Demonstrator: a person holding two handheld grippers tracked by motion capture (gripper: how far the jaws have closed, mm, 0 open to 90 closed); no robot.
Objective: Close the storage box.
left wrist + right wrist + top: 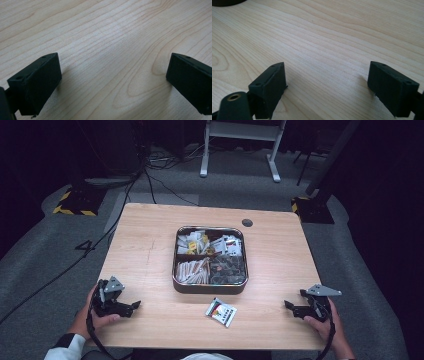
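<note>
A dark square tray (pixel 209 289) with several compartments stands in the middle of the wooden table (pixel 150 250), filled with small packets and sachets. One white packet (pixel 221 312) with coloured marks lies loose on the table just in front of the tray. My left gripper (pixel 134 306) rests near the front left edge, held by a hand, and its jaws stand wide apart over bare wood (pixel 110 62). My right gripper (pixel 288 306) sits near the front right edge, also open with nothing between its fingers (pixel 270 87).
A small dark round disc (pixel 247 223) is set in the table top behind the tray. Cables (pixel 150 180) and a white stand's legs (pixel 240 155) lie on the grey floor beyond the table. A dark rim (pixel 227 2) shows at the right gripper view's top left corner.
</note>
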